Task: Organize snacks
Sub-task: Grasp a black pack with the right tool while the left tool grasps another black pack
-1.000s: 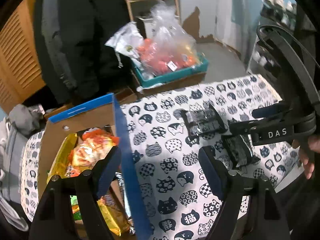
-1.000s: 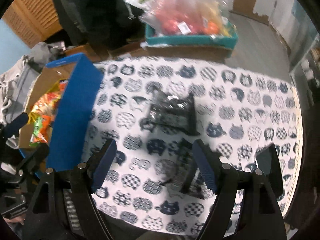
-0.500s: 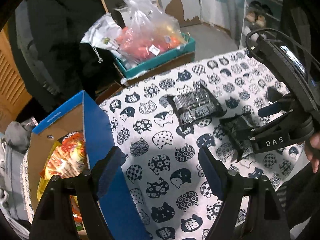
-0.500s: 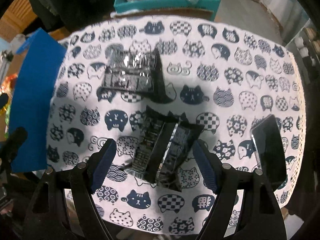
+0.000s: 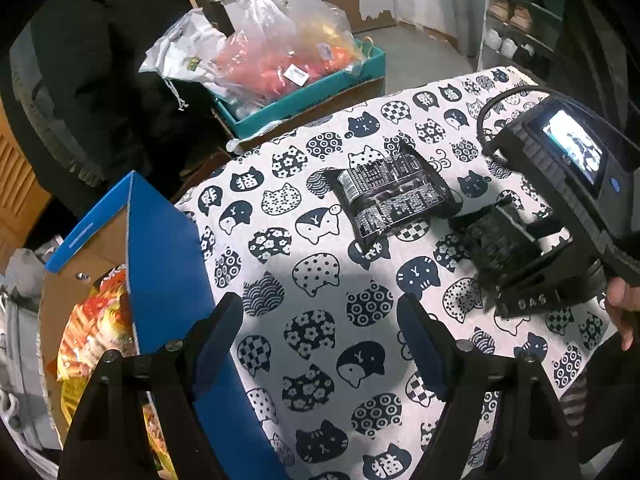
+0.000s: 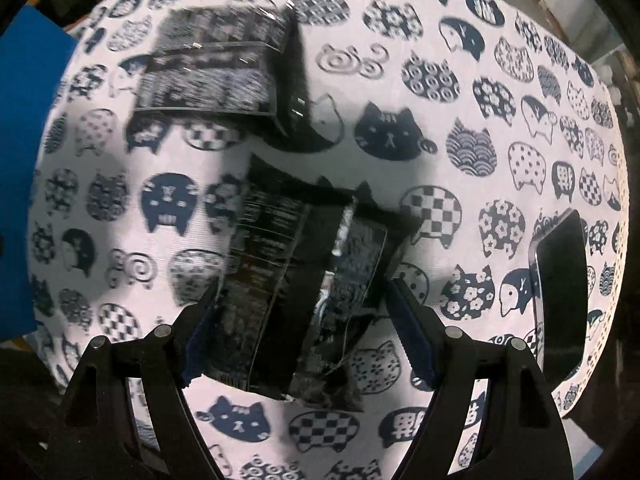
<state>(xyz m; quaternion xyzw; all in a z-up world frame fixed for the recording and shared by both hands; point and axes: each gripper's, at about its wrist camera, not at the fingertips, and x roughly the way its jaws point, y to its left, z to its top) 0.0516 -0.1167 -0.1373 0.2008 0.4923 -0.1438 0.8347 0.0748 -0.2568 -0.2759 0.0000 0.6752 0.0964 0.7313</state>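
The right gripper (image 6: 300, 336) is pointed straight down over a pair of glossy black foil snack packets (image 6: 296, 276), which lie side by side, overlapping, on the bench (image 6: 460, 40). The packets are seen between its two blue-padded fingers (image 6: 412, 344); the jaws stand wide, and whether the pads touch the crinkled foil cannot be told through the blur. A larger, pillow-shaped black packet with white print (image 6: 216, 72) lies flat beyond the fingertips, toward the left, apart from the pair. A flat black phone with a shiny screen (image 6: 560, 292) rests to the right of the gripper near the bench edge. The bench is covered by a white woven cloth printed with navy cat heads.

The left gripper (image 5: 320, 344) is held open above bare cloth, nothing between its blue pads. The large printed packet (image 5: 392, 200) lies ahead of it and slightly right; the paired packets (image 5: 492, 240) are further right, under the right gripper's black body. Just left of the left gripper stands an open cardboard box with blue outer faces (image 5: 160, 248), in which orange and yellow crinkly snack bags (image 5: 96, 332) are packed.
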